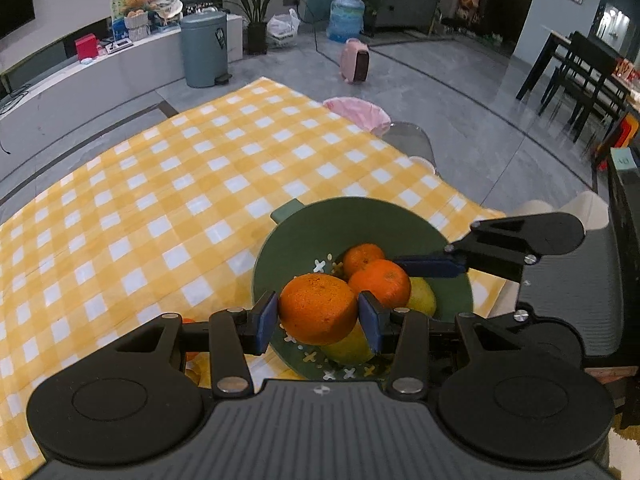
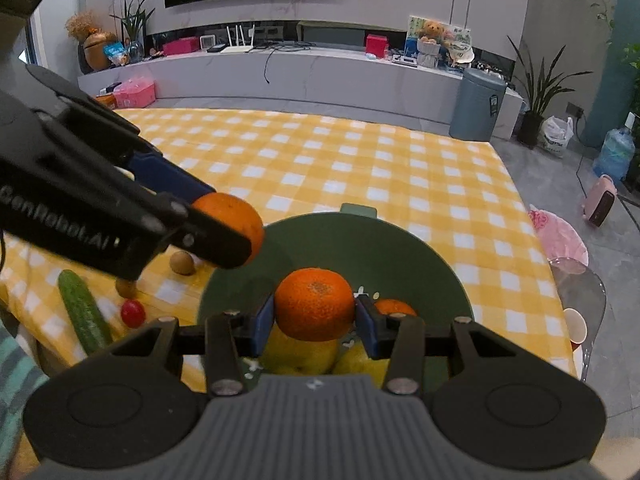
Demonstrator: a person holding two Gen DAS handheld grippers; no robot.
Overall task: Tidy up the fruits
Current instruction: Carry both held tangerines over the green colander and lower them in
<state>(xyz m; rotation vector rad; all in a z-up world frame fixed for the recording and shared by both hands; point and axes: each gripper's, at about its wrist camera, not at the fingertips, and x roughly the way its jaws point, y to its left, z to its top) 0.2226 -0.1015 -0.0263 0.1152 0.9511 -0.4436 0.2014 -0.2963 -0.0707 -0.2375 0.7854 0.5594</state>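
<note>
I have an orange in each gripper, and both hang over the green bowl (image 1: 460, 296). The left gripper (image 1: 318, 318) is clamped on its orange (image 1: 318, 308): the blue pads (image 1: 267, 318) press its two sides, jaws at a middling gap set by the fruit. From the right wrist view I see that same gripper (image 2: 224, 236) come in from the left, its orange (image 2: 236, 216) above the bowl's (image 2: 400, 248) near-left rim.

The right gripper (image 2: 314, 320) is likewise closed on the second orange (image 2: 314, 304), pads (image 2: 264, 324) tight on both flanks, and it sits over the middle of the bowl. In the left wrist view this gripper (image 1: 416, 276) reaches in from the right, with that orange (image 1: 380, 284) against its blue finger (image 1: 430, 267).

Inside the bowl I count a smaller orange (image 1: 362, 258) toward the far side, also seen in the right view (image 2: 394, 307), and yellow fruits on the bottom (image 2: 304, 354), partly hidden under my held fruit; what kind they are I cannot tell.

The bowl stands on a yellow checked cloth (image 2: 360, 160), near its right end. Still out on the cloth, left of the bowl, are a cucumber (image 2: 82, 312), a small red tomato (image 2: 133, 313) just beside it, and two small brown fruits (image 2: 182, 263), one (image 2: 126, 287) partly under the left gripper
</note>
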